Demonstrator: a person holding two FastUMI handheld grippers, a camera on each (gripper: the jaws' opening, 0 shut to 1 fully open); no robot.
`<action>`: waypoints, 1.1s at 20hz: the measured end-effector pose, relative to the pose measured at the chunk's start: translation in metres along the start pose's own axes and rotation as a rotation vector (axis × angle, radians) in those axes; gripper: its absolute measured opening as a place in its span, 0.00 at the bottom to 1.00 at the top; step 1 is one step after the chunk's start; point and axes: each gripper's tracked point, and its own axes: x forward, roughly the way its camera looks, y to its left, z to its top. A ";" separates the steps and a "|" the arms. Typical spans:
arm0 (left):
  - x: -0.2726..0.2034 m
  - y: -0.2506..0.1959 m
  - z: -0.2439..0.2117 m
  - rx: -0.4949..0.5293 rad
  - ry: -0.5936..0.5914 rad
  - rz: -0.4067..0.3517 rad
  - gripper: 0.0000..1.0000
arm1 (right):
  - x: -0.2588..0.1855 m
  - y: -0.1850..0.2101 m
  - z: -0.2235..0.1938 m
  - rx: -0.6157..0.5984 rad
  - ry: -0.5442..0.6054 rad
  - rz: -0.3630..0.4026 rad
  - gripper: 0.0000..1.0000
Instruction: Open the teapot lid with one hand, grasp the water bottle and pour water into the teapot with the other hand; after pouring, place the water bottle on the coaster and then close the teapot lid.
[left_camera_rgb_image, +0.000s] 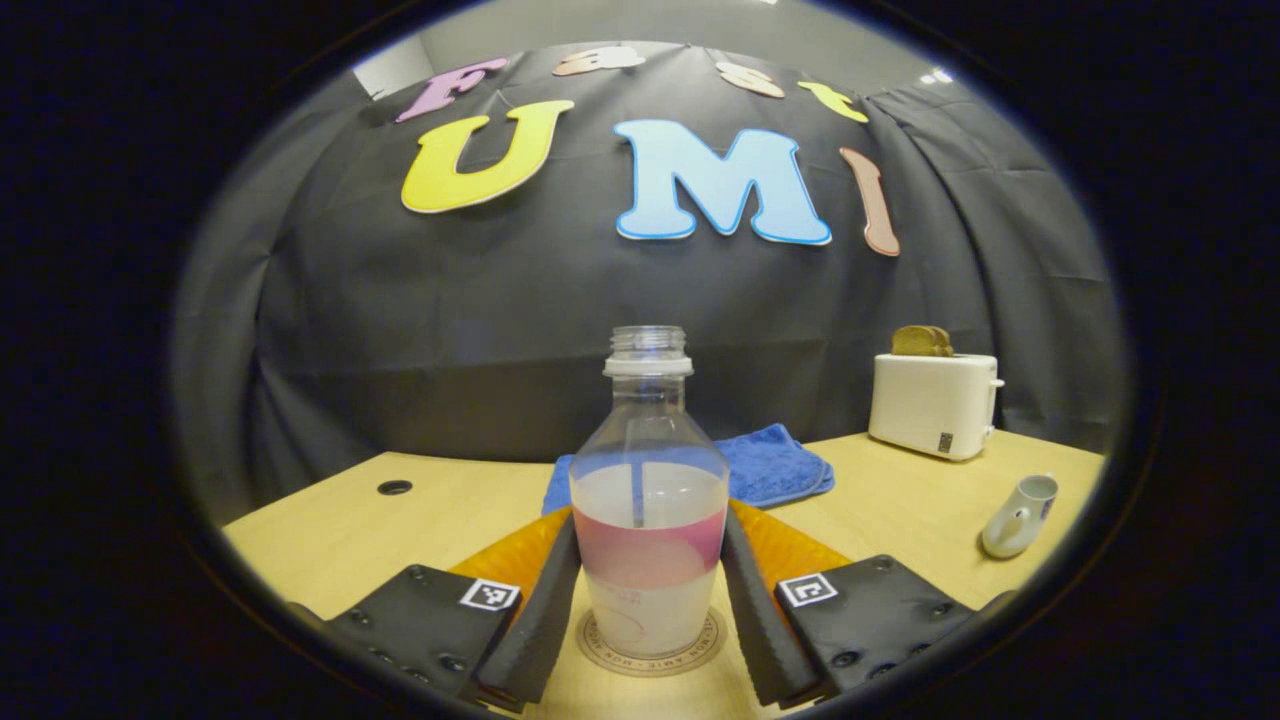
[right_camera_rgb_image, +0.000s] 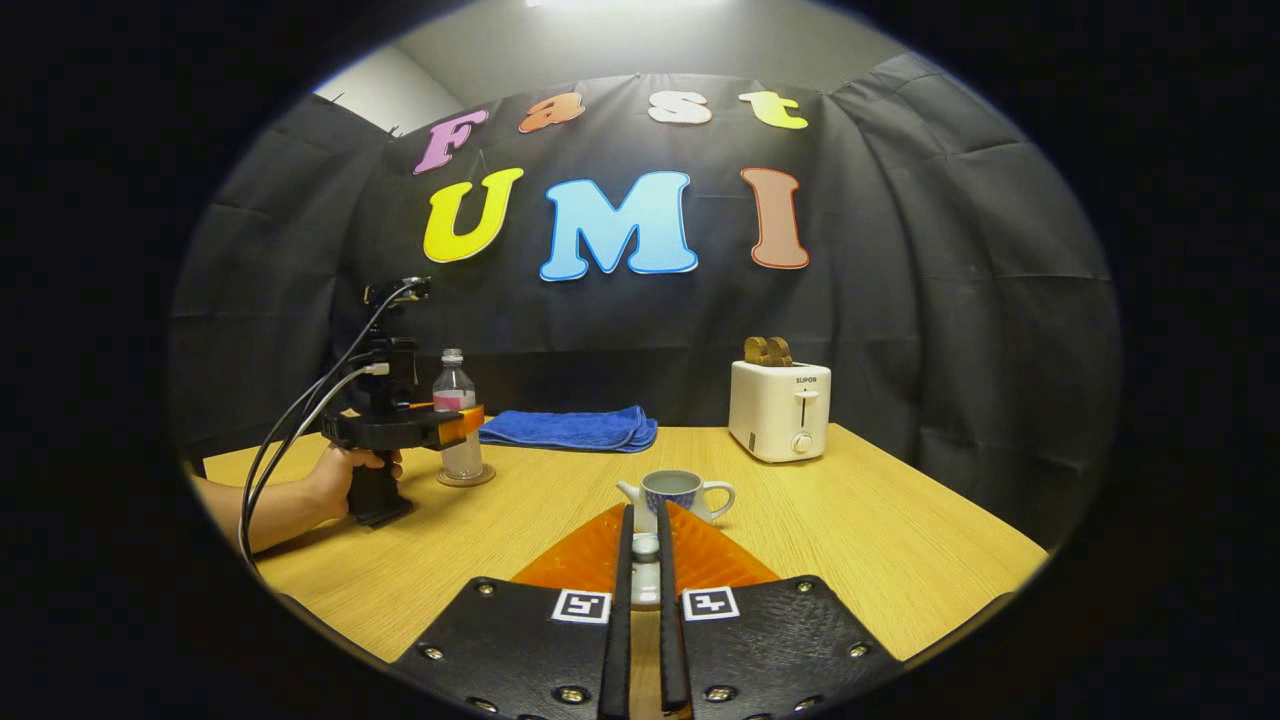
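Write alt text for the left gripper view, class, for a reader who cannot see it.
An uncapped water bottle stands on a round coaster between the left gripper's two fingers, on a wooden table. Behind lie a blue towel, a white toaster and a teapot.

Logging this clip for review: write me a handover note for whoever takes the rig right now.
Left gripper: fingers on both sides of the water bottle, which stands capless on the coaster; whether they press it I cannot tell.
Right gripper: shut on the teapot lid, held apart from the teapot, which sits open on the table.
Done, judging by this: lid off, bottle set on coaster.
Left: let go of the bottle, put the lid back on the teapot.
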 end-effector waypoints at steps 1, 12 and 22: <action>0.001 0.002 -0.001 0.003 0.002 0.007 0.87 | -0.001 0.000 -0.001 0.001 0.000 0.000 0.12; -0.010 0.000 0.005 0.019 -0.007 0.033 1.00 | -0.006 -0.002 0.001 -0.007 -0.006 -0.005 0.12; -0.078 -0.008 0.011 -0.009 -0.026 0.044 1.00 | 0.000 0.000 0.009 0.014 -0.032 0.026 0.12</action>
